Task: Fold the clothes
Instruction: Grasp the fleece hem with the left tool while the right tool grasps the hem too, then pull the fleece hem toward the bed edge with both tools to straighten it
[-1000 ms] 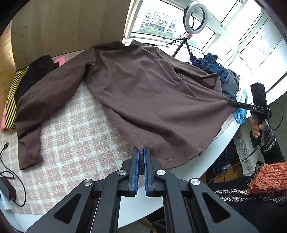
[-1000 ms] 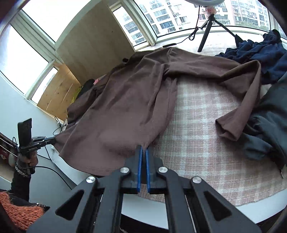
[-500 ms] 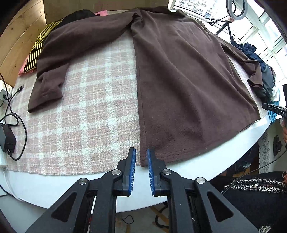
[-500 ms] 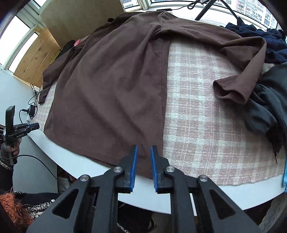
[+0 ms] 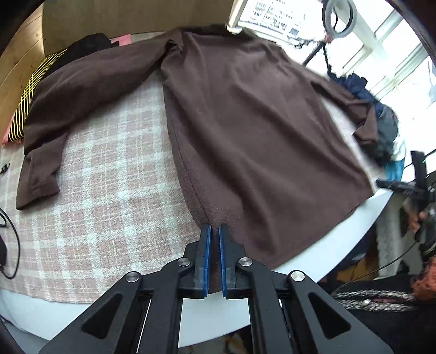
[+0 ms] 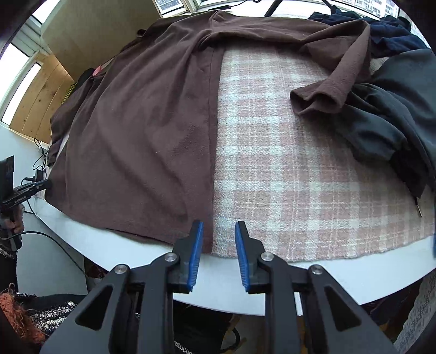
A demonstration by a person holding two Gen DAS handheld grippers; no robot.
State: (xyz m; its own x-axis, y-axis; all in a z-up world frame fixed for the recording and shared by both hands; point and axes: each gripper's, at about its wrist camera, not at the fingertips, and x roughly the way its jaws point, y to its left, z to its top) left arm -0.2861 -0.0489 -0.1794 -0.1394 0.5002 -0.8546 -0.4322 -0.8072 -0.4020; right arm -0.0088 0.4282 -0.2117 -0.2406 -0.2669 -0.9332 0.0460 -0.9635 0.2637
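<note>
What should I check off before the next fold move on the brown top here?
1. Brown top lying flat on the plaid cloth: ok.
2. Left claw closed on the hem: cannot tell, fingers narrowly apart.
3. Right claw open at the hem corner: ok.
4. Near sleeve spread out: ok.
5. Far sleeve cuff clear of the dark clothes pile: not ok, it touches.

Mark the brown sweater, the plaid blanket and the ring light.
brown sweater (image 5: 259, 141), left wrist view, middle of its body.
plaid blanket (image 6: 286, 168), right wrist view, bare checked area beside the sweater.
ring light (image 5: 339, 15), left wrist view, its hoop.
</note>
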